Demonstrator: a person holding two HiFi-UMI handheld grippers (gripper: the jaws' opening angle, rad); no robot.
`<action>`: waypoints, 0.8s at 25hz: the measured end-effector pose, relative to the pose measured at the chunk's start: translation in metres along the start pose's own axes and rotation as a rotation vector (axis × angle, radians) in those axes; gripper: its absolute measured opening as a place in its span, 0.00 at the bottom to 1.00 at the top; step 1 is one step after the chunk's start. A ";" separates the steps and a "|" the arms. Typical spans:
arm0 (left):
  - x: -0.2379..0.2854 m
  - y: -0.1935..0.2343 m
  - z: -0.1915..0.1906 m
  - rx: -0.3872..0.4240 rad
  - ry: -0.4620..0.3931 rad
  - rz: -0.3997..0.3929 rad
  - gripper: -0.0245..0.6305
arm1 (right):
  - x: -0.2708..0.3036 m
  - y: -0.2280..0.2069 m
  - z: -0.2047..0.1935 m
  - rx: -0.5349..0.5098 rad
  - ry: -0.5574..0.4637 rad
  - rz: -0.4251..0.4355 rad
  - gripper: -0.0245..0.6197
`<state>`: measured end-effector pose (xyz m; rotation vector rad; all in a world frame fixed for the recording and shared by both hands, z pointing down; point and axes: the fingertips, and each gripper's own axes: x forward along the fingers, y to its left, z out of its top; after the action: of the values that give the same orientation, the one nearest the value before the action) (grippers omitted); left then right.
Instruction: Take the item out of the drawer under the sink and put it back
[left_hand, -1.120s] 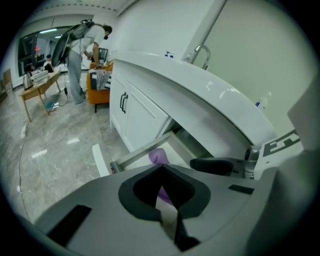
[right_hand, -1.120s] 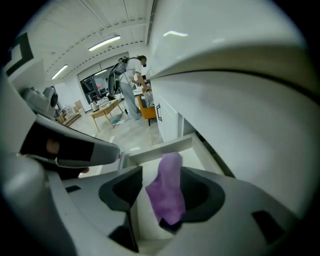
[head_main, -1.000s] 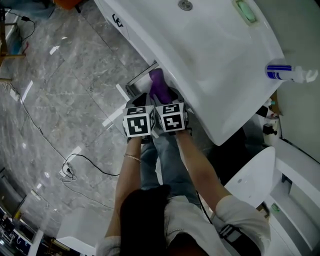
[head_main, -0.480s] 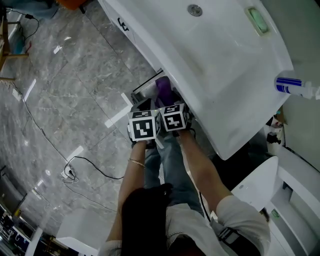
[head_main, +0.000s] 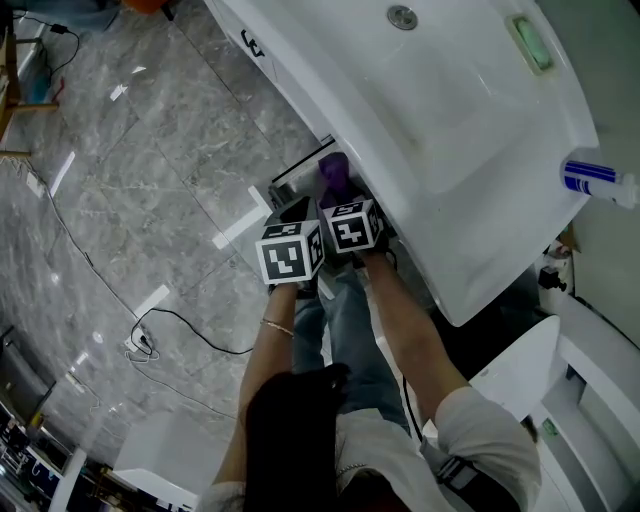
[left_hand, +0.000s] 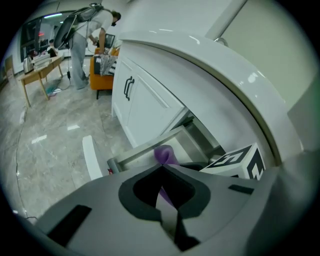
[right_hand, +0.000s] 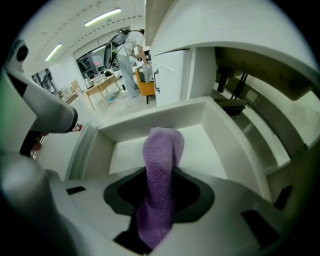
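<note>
Closing on purple cloth (right_hand: 162, 145): right gripper (right_hand: 161, 172) jaws have just been closing, cloth pinched between them, free end reaching over open drawer (right_hand: 222, 132) under sink (head_main: 450, 120). Left gripper (left_hand: 160, 169) jaws together, empty, close beside right gripper near drawer front. Likely step: secure grip before lift. Confirm pinch takes whole fold, not loose edge. Lift straight up, clear of drawer walls and sink underside. Keep left gripper off cloth; leave drawer open for return.
</note>
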<state>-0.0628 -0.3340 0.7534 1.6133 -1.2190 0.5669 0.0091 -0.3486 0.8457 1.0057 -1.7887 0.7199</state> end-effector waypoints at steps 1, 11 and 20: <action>0.000 0.001 -0.001 0.000 0.003 0.001 0.04 | 0.000 0.001 0.001 0.001 0.000 0.002 0.25; -0.001 0.004 -0.001 -0.006 0.001 0.000 0.04 | 0.000 0.002 0.002 -0.005 0.003 -0.009 0.19; -0.020 0.010 -0.006 0.016 -0.015 0.031 0.04 | -0.031 0.013 0.021 0.003 -0.094 0.005 0.18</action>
<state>-0.0783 -0.3201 0.7434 1.6170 -1.2554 0.5862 -0.0039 -0.3493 0.8089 1.0529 -1.8719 0.6883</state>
